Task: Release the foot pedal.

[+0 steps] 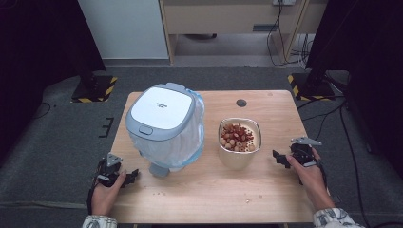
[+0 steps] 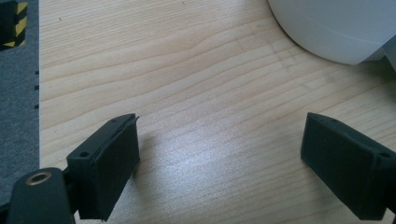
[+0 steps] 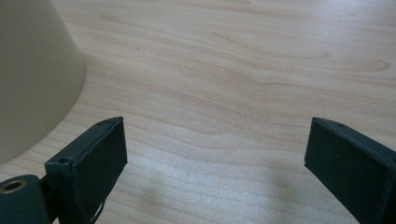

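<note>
A small bin with a white and grey lid (image 1: 164,126) and a clear bag liner stands at the left middle of the wooden table (image 1: 266,190). A cream container (image 1: 239,142) holding red and tan nuts sits to its right. My left gripper (image 1: 128,176) rests low at the front left, near the bin's pedal (image 1: 159,169). In its own view my left gripper (image 2: 219,158) is open over bare wood, and the bin's white base (image 2: 336,28) lies ahead. My right gripper (image 1: 280,158) is open to the right of the container. In its own view my right gripper (image 3: 215,163) holds nothing, with the cream container (image 3: 32,79) at the left.
A few crumbs (image 1: 247,201) lie near the table's front edge. A round cable hole (image 1: 241,102) sits at the back of the table. Black stands with yellow-striped bases (image 1: 92,88) (image 1: 309,85) flank the table on the grey floor, with cables at the right.
</note>
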Available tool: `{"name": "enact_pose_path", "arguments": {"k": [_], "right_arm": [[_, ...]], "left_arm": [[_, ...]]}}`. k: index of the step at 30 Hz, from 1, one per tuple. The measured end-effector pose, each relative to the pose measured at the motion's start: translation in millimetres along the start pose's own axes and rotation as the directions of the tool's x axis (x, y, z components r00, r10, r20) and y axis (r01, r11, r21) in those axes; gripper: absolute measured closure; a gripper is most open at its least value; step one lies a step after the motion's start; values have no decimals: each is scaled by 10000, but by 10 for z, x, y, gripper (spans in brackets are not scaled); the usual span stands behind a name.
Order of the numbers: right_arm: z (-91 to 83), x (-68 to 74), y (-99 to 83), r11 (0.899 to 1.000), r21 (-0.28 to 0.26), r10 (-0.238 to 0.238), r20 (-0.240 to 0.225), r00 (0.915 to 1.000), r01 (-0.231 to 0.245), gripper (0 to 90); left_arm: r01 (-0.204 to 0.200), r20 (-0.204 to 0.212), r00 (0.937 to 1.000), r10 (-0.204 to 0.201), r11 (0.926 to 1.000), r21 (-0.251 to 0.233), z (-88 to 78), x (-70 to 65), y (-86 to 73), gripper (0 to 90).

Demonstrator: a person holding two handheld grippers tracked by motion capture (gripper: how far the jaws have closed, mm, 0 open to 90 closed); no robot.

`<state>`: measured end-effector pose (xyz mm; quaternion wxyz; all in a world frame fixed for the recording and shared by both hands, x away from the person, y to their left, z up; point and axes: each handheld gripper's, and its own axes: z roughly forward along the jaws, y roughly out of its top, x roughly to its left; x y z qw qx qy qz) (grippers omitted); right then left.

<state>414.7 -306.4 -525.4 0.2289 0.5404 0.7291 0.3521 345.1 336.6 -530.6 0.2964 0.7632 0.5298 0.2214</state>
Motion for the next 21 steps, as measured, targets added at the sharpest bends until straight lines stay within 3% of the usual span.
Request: {"name": "enact_pose_path", "arguments": {"k": [3, 5, 10, 21], "right_arm": [[46, 3, -64, 9999, 156, 22, 169, 9999, -25, 58], [87, 20, -103, 9981, 615, -33, 192, 9998, 21, 49], [95, 55, -105, 9970, 730, -273, 411, 9988, 243, 41], [43, 93, -152, 9971, 751, -162, 550, 9984, 120, 33]], "left_arm": [[8, 99, 10000, -7, 10000, -87, 11, -2, -8, 100], [36, 163, 9999, -34, 9999, -134, 18, -1, -13, 91], [-49, 288, 9996, 54, 9998, -187, 29, -24, -11, 81], [-287, 519, 9982, 304, 9991, -316, 63, -71, -6, 43]]}}
